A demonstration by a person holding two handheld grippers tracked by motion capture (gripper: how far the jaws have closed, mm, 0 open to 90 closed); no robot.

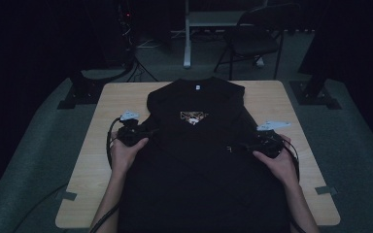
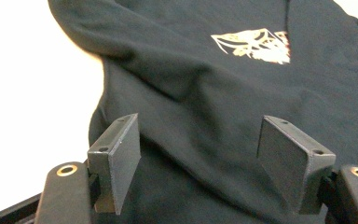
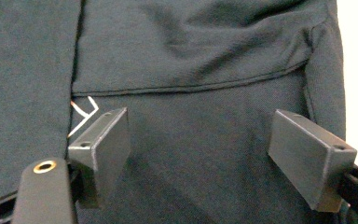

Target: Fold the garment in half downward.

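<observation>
one black shirt [image 1: 194, 145] | two grippers: left gripper [image 1: 148, 132], right gripper [image 1: 246, 144] apparently open

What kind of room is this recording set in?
Probably a darkened lab or studio for recordings: a black T-shirt on a lone wooden table, stand feet beside it, a folding chair behind.

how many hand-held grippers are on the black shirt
2. The left hand-held gripper is at the black shirt's left edge, the right hand-held gripper at its right edge. Both have open jaws over the cloth.
</observation>
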